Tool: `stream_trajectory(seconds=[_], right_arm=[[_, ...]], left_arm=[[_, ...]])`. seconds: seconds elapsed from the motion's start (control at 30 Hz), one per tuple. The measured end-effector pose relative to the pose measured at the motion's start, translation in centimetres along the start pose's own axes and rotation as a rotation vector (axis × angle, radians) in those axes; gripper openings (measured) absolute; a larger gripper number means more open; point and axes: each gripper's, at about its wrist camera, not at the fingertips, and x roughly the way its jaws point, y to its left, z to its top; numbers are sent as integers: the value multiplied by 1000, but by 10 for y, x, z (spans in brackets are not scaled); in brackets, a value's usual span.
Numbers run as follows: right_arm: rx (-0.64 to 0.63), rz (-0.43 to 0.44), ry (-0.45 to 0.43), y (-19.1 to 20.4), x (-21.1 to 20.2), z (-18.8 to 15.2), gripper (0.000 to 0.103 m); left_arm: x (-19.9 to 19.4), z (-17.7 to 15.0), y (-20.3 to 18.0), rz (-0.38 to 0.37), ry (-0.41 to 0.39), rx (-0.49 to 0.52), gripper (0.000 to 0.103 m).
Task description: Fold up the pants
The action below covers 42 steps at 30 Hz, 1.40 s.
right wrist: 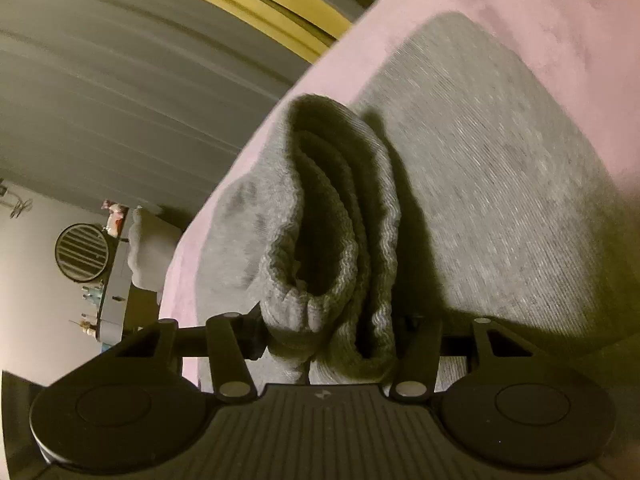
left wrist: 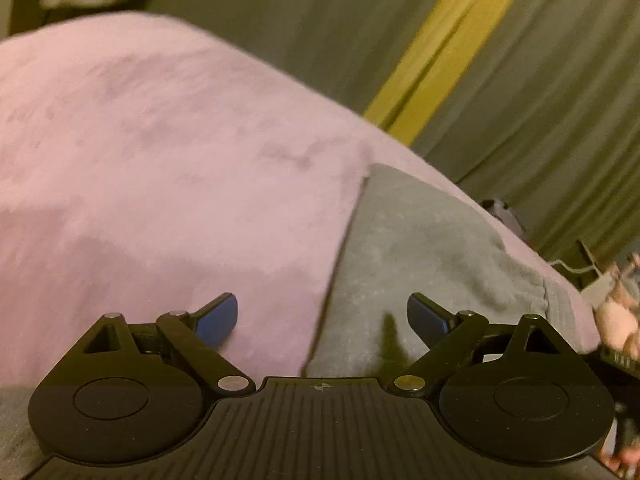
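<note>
Grey pants (left wrist: 420,248) lie flat on a pink blanket (left wrist: 160,160). My left gripper (left wrist: 322,320) hovers just above the pants' left edge, where grey meets pink. Its jaws are open, with the blue pads (left wrist: 218,322) wide apart and nothing between them. In the right wrist view the pants (right wrist: 480,180) stretch away over the blanket (right wrist: 540,0). Their ribbed band (right wrist: 340,200) stands up in a bunched fold. My right gripper (right wrist: 330,334) is shut on that band, which fills the gap between the fingers and hides the pads.
Grey curtains with a yellow stripe (left wrist: 452,48) hang behind the bed. A hand (left wrist: 616,316) shows at the right edge of the left wrist view. Beyond the bed's edge stand a round slatted fan (right wrist: 82,252) and a grey cabinet (right wrist: 116,300) with small items.
</note>
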Motion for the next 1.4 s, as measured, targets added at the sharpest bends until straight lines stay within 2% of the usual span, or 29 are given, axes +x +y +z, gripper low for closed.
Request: stream_trajectory(seconds=[0.03, 0.1, 0.17, 0.23, 0.27, 0.3, 0.37, 0.57, 0.7, 1.07, 1.4], right_arm=[[26, 14, 0, -1, 2, 1, 58], [84, 44, 10, -2, 7, 5, 72], [93, 38, 15, 5, 11, 6, 78], [56, -31, -2, 18, 17, 4, 61], [16, -67, -13, 26, 18, 1, 46], [-14, -89, -24, 33, 18, -1, 45], [-50, -84, -55, 51, 12, -5, 43], [-66, 94, -152, 105, -23, -4, 42], [-101, 150, -211, 126, -55, 5, 42], [-74, 77, -283, 117, -81, 12, 42], [-87, -25, -276, 78, -88, 3, 42]], left_arm=[[3, -2, -2, -17, 15, 9, 95], [7, -3, -3, -44, 43, -5, 95], [12, -2, 0, -54, 45, -42, 95], [15, -2, 5, -61, 47, -78, 95], [14, -2, 9, -73, 43, -97, 95], [10, -2, 12, -85, 37, -111, 95], [6, -2, 15, -103, 24, -132, 95], [4, -2, 11, -98, 28, -126, 95], [1, -3, 11, -101, 24, -123, 95], [-1, -5, 7, -98, 36, -95, 95], [4, -10, 3, -69, 54, -58, 95]])
